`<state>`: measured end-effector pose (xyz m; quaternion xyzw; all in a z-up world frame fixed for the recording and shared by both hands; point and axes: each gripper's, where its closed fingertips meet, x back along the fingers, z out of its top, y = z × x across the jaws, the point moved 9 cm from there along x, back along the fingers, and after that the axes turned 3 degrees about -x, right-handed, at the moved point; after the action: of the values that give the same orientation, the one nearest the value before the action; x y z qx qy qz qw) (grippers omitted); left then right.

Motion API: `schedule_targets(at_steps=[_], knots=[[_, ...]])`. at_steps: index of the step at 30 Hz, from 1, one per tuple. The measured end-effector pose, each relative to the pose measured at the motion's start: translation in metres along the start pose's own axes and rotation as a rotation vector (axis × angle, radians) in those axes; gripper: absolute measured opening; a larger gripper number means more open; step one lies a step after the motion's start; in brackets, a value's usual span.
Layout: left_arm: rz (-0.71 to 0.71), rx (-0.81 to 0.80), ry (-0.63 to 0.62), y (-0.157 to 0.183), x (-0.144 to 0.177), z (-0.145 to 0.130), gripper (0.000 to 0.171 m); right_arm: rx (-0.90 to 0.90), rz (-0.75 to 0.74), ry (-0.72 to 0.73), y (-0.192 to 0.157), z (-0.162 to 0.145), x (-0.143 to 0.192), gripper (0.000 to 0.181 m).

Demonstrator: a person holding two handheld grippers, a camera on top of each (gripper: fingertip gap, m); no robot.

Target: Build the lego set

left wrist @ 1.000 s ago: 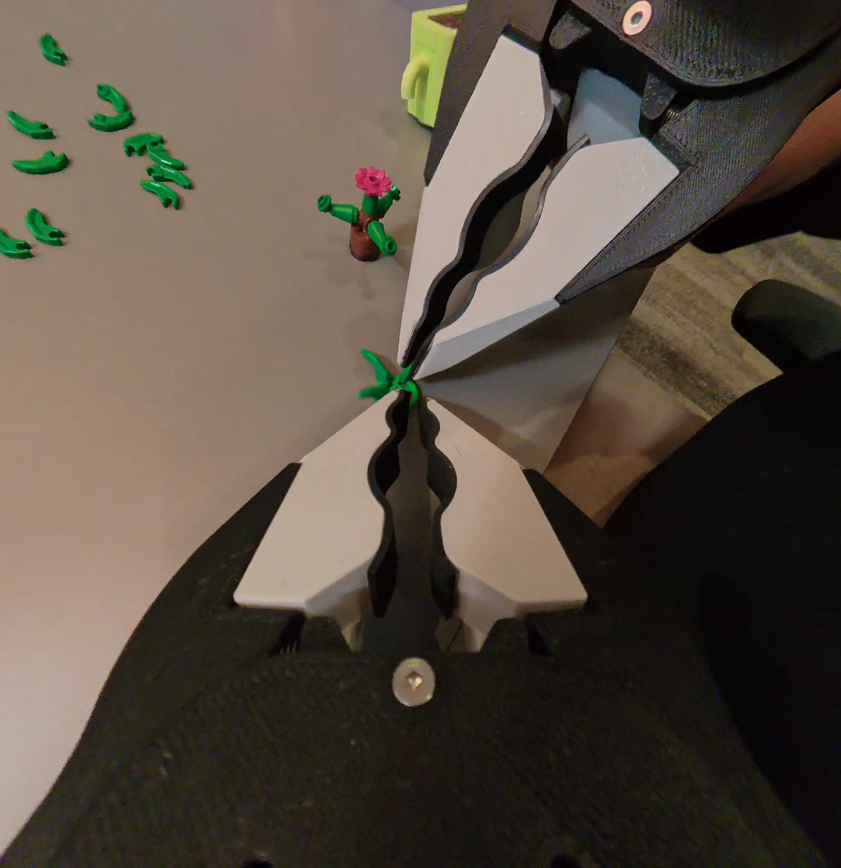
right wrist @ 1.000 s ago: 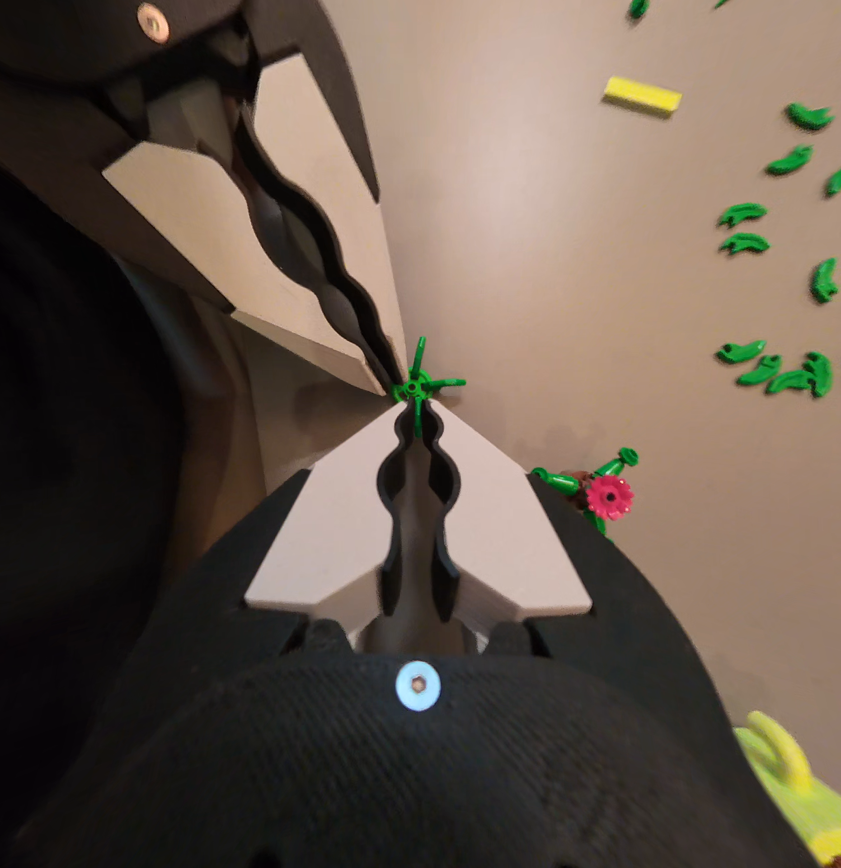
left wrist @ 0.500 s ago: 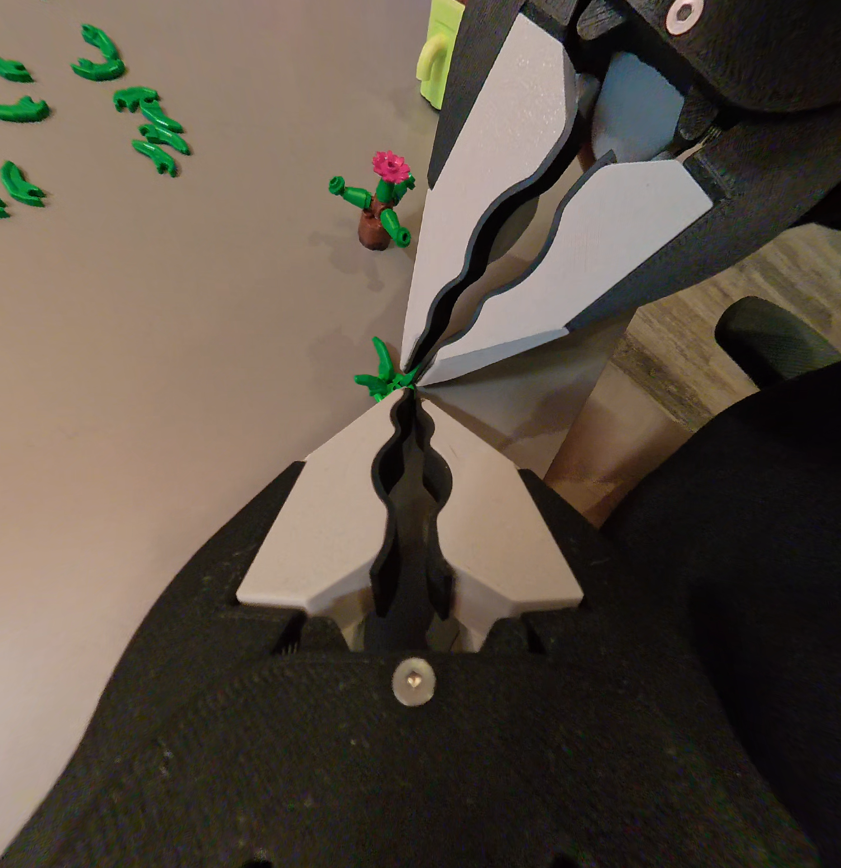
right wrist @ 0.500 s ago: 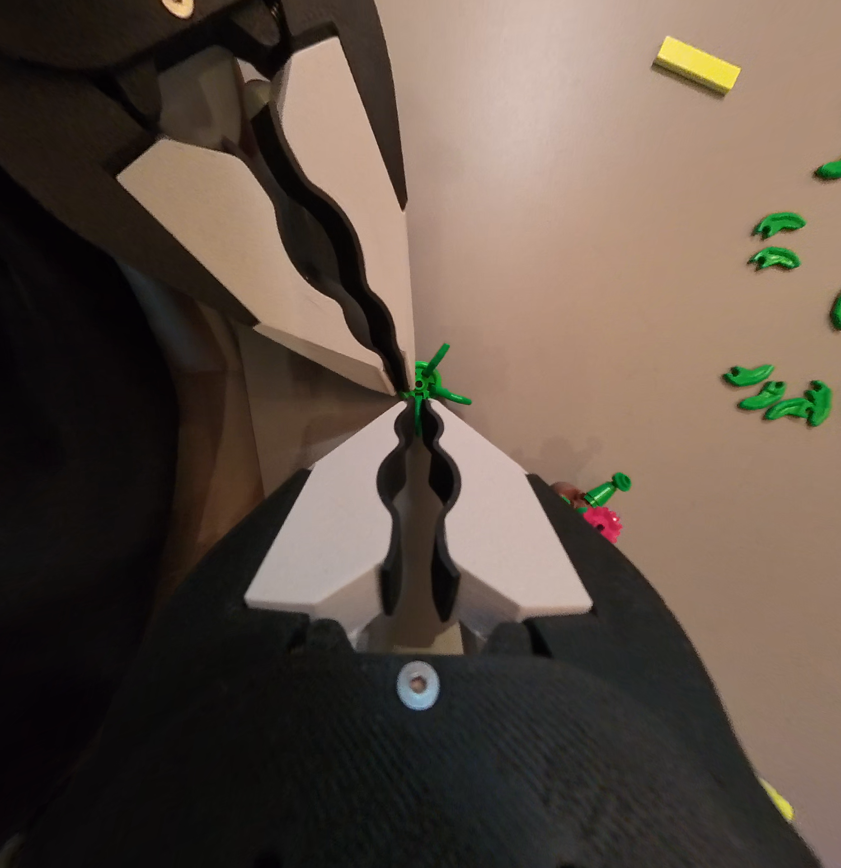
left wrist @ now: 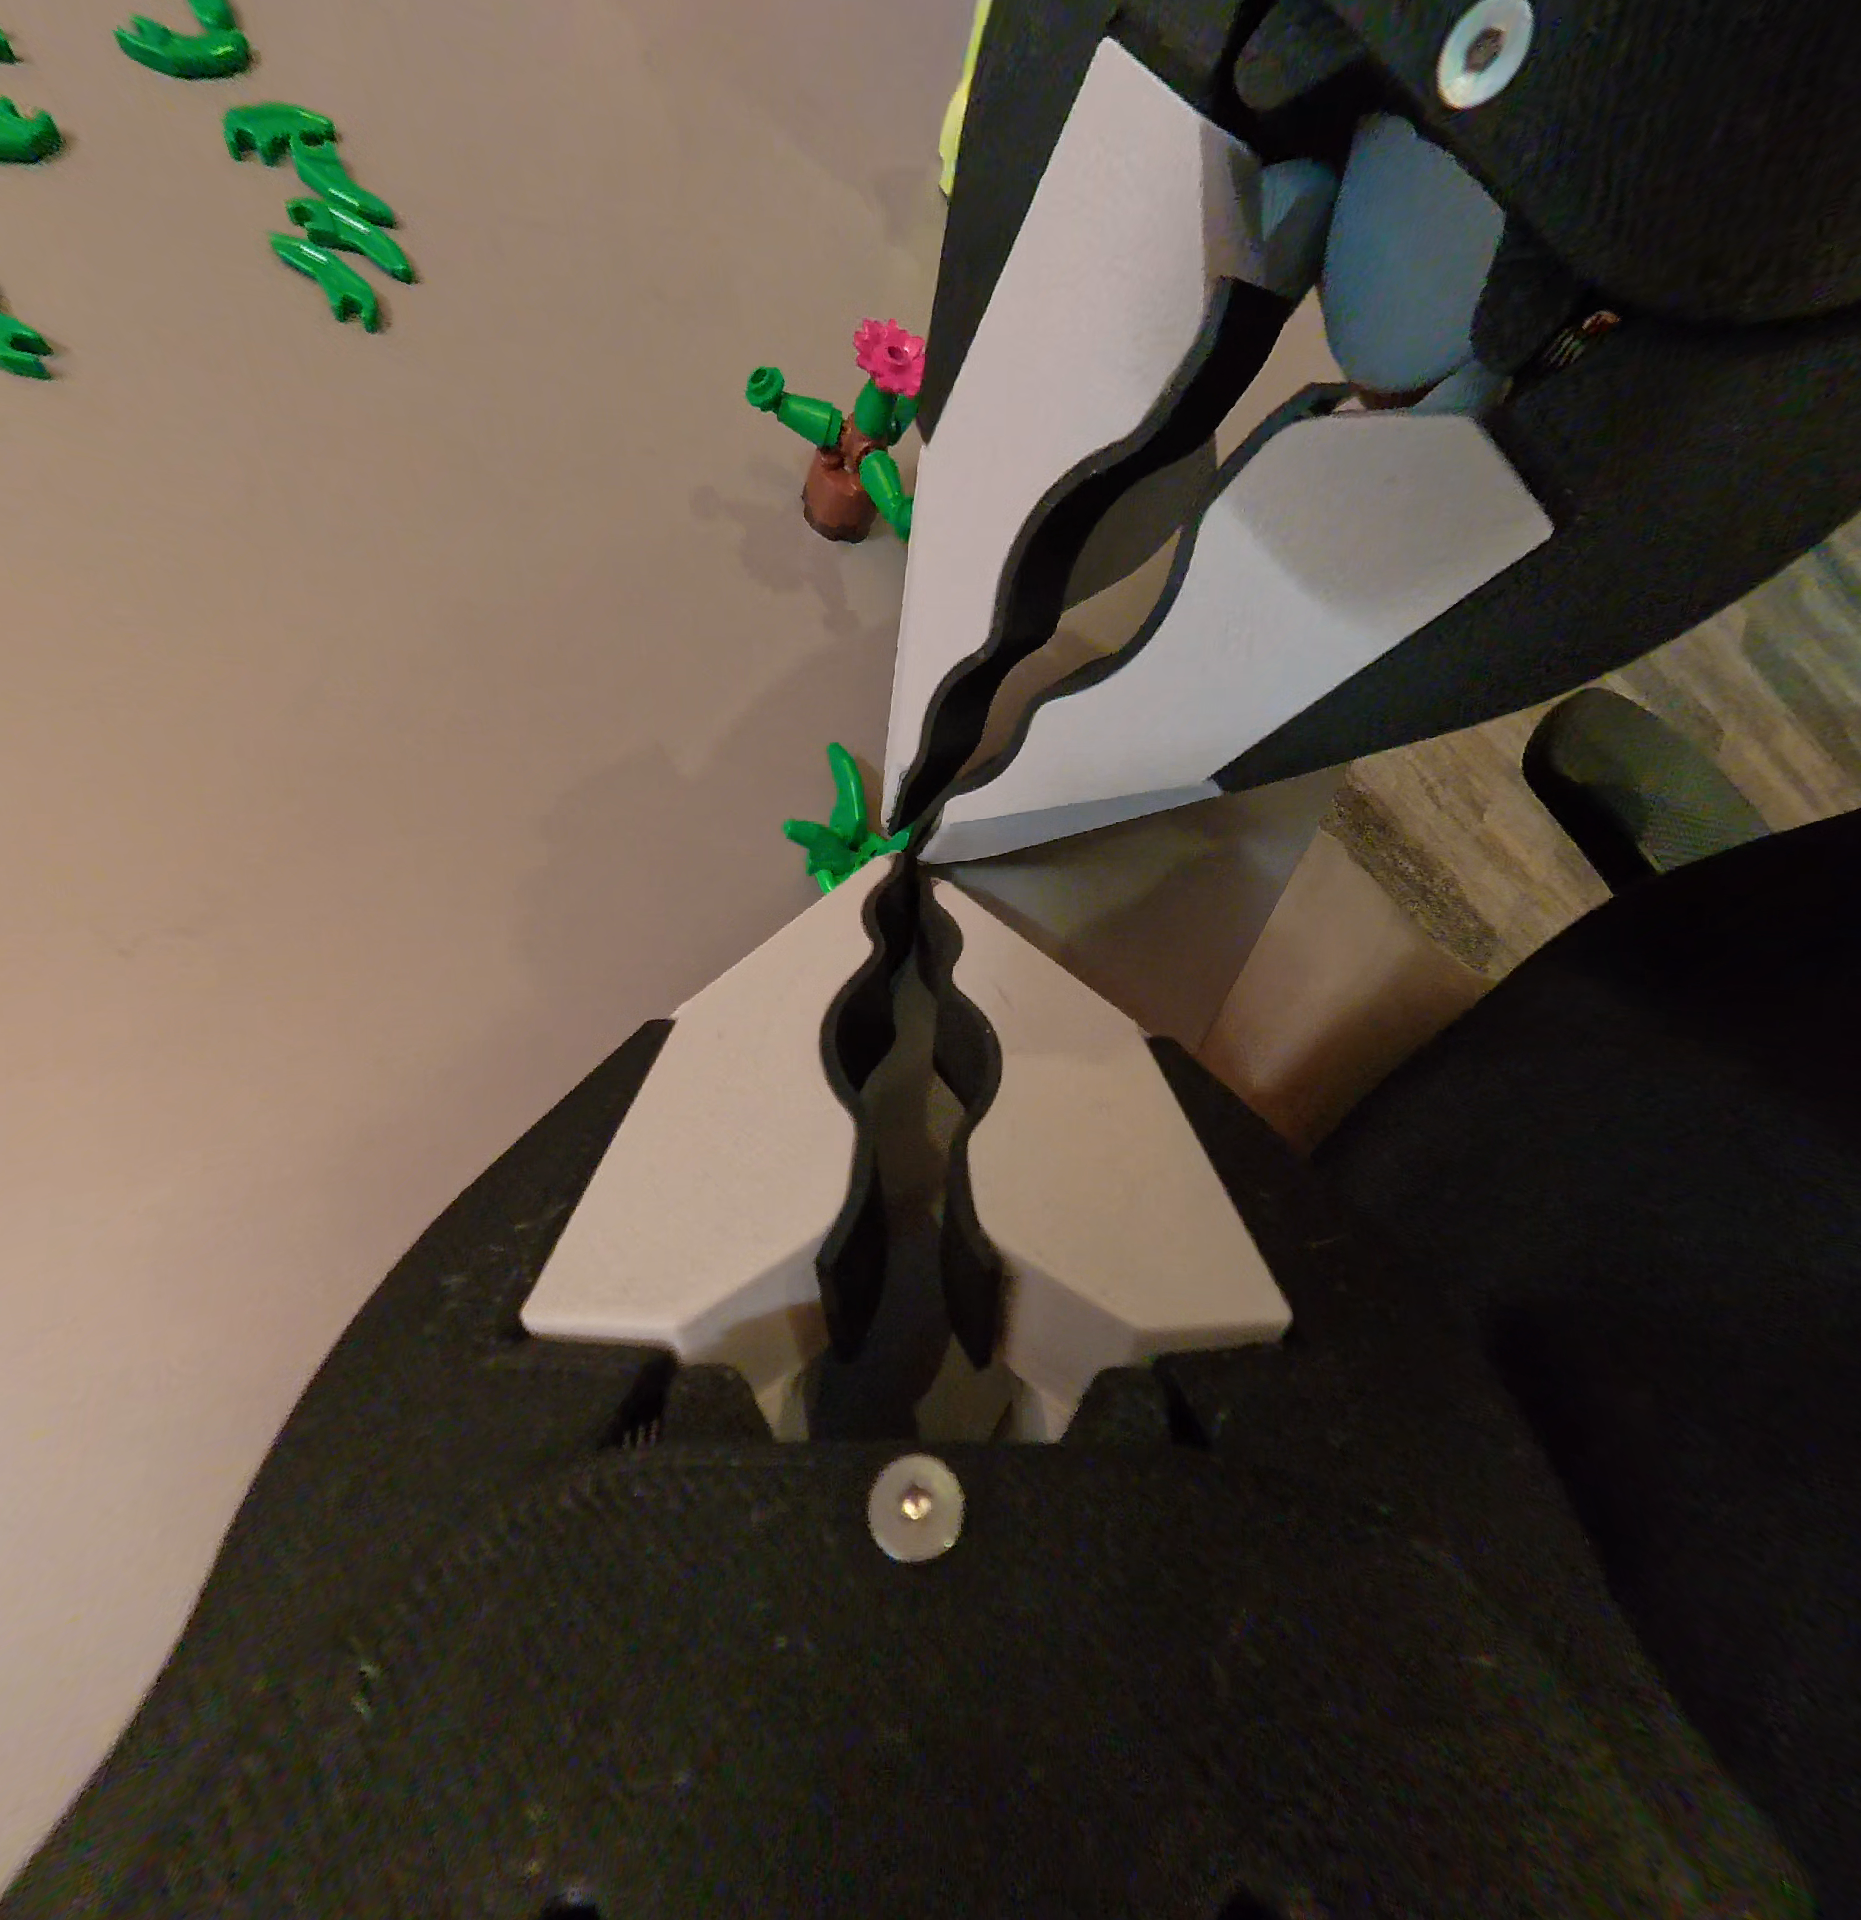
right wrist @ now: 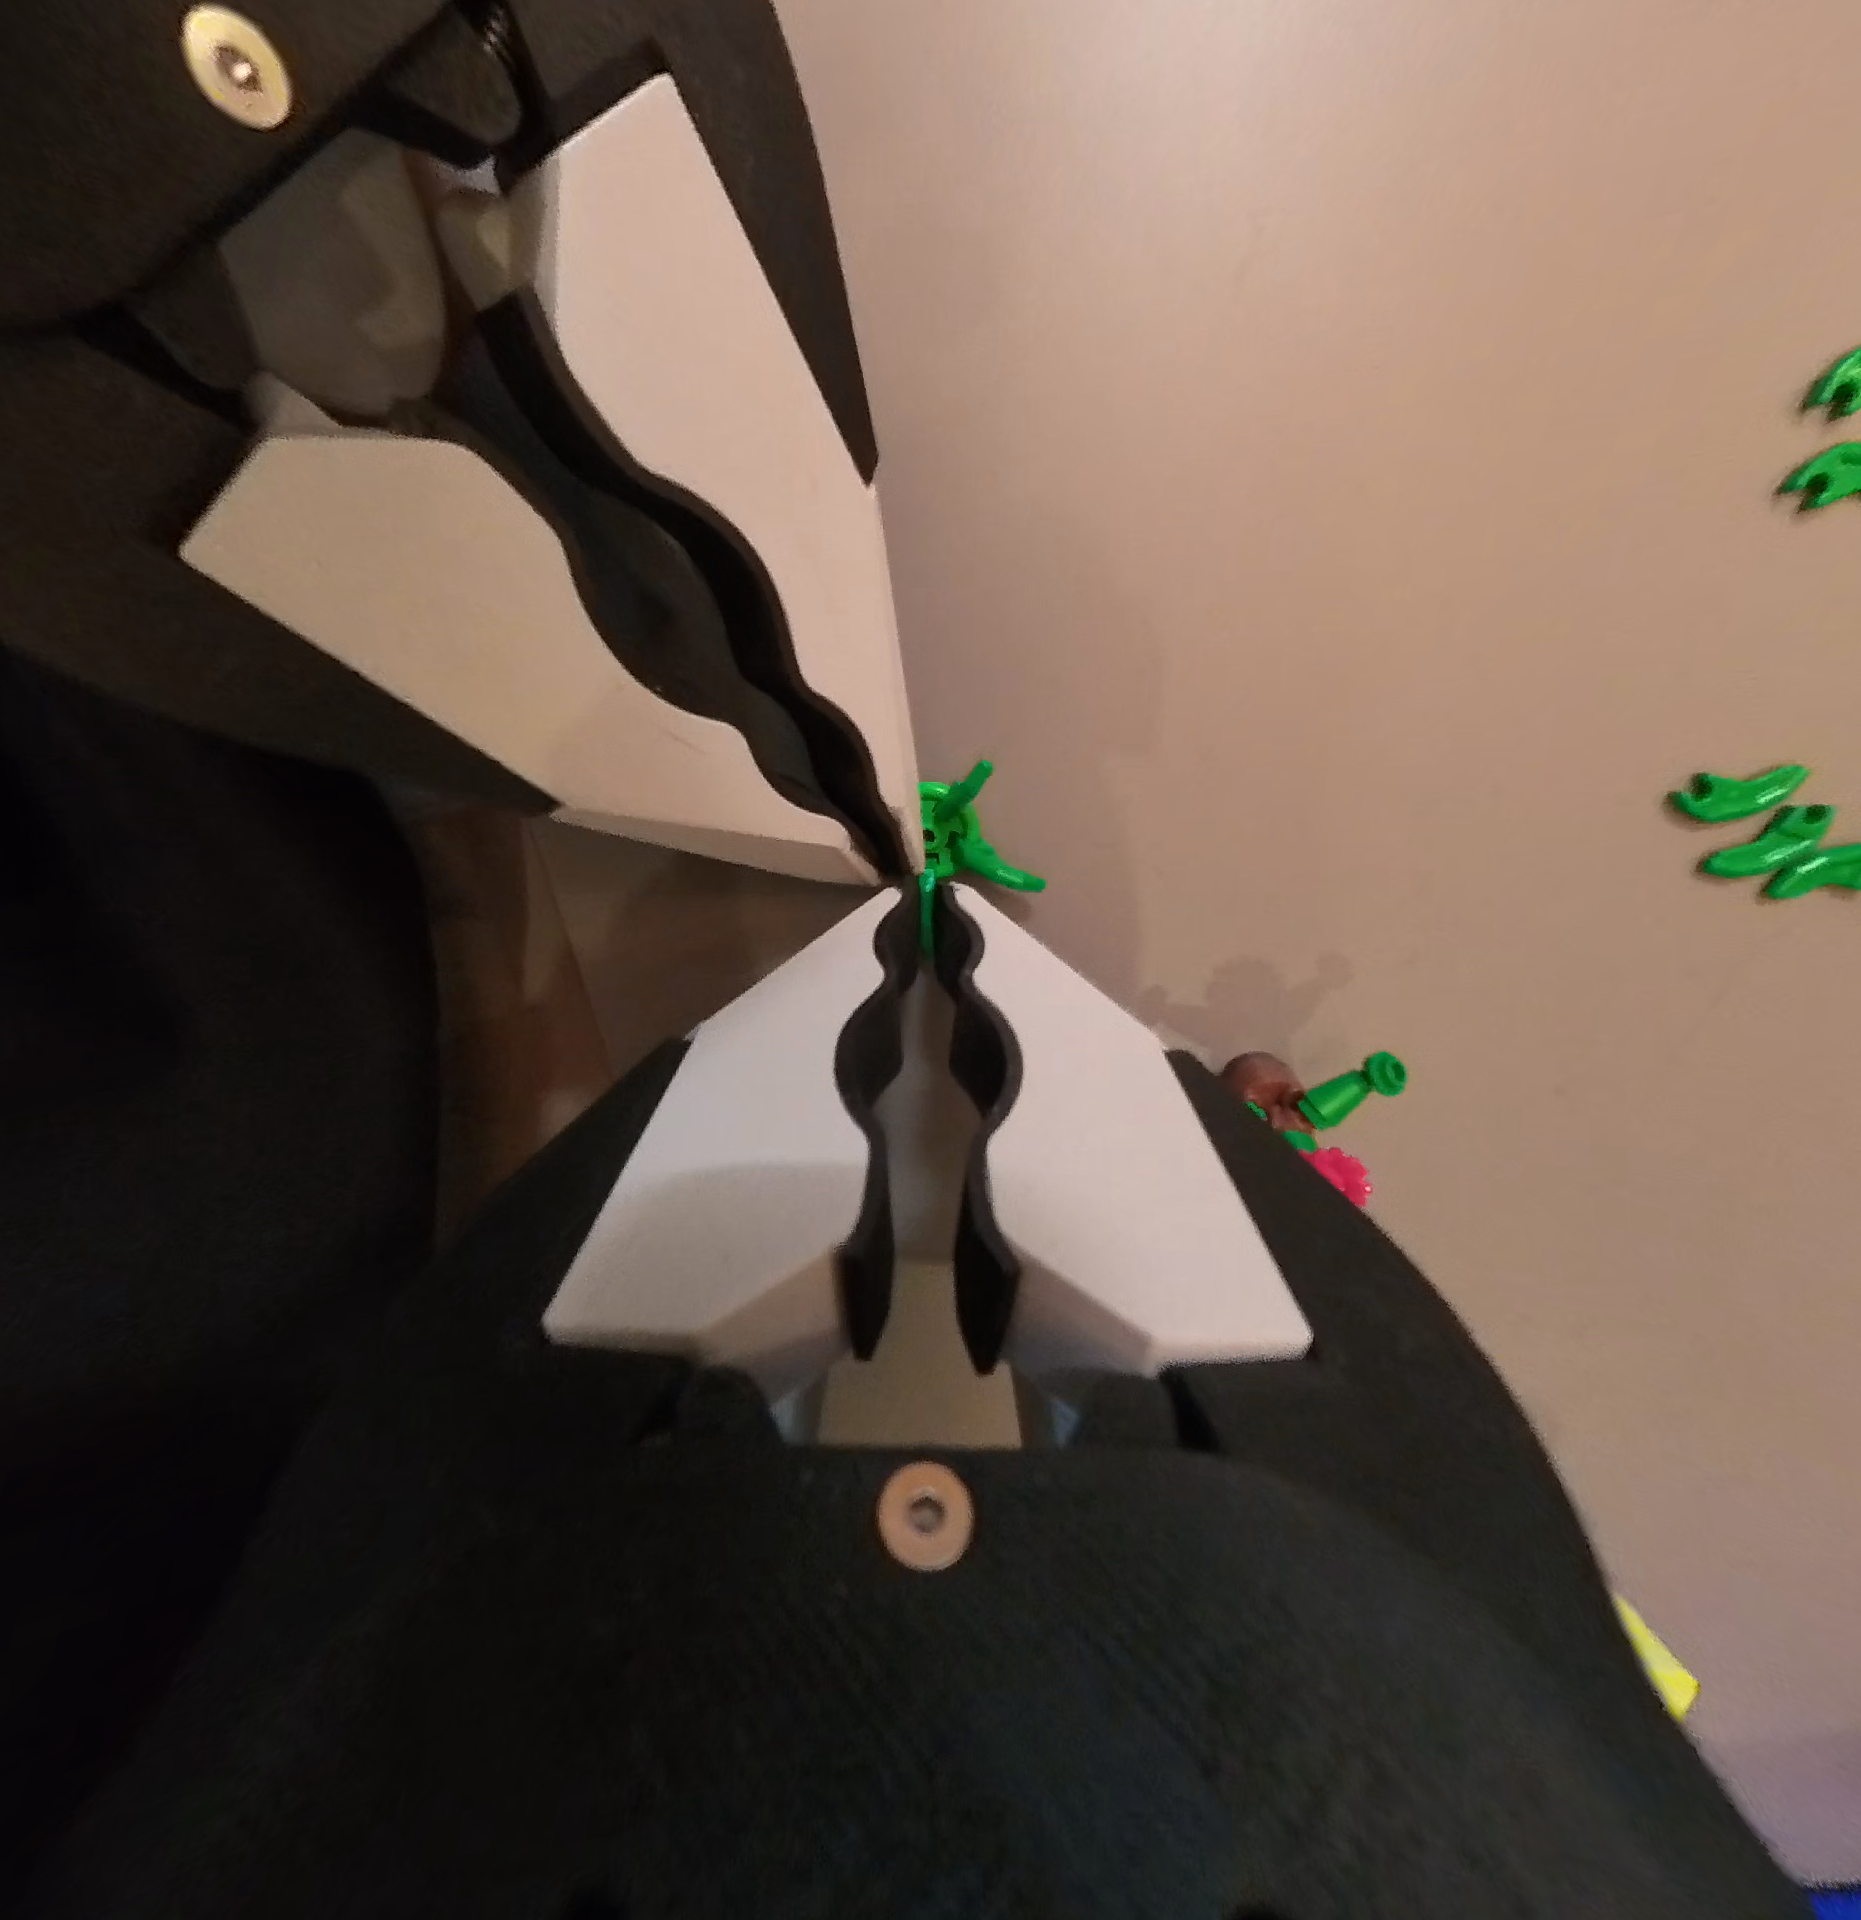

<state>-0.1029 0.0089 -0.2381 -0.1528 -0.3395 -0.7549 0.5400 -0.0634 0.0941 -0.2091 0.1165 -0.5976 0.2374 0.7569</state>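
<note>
Left gripper (left wrist: 908,868): tips pinched together on the green leafy stem piece (left wrist: 841,826), steadying it above the table (left wrist: 334,727).
Right gripper (right wrist: 931,894): clamped on the same piece's stalk, tip to tip, probably to press parts together.
Loose leaves (left wrist: 328,223): lying well apart on the table, ready.
Flower stem in brown pot (left wrist: 853,442): standing near, likely the destination.

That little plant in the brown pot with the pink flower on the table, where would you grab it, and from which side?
I'd grip the brown pot low on its sides, coming from above with the fingers straddling it. It is the solid, rounded base, while the green stems and pink flower stick out thin and angled, so they would probably twist or pop off. Both grippers are busy now, pinching a small green leaf piece.
</note>
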Motion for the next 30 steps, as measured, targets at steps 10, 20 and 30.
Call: schedule_targets(at_steps=[10,20,30], knots=[[-0.053,0.043,0.064,-0.004,0.013,-0.004,0.0,0.006,0.014,0.042,0.001,-0.003,-0.001,0.0],[-0.067,0.116,0.095,-0.014,0.019,-0.003,0.009,-0.067,0.012,0.192,-0.003,-0.023,0.0,0.0],[-0.327,0.146,0.298,-0.006,0.034,0.009,0.022,-0.086,0.159,0.5,-0.005,-0.024,0.025,0.001]])
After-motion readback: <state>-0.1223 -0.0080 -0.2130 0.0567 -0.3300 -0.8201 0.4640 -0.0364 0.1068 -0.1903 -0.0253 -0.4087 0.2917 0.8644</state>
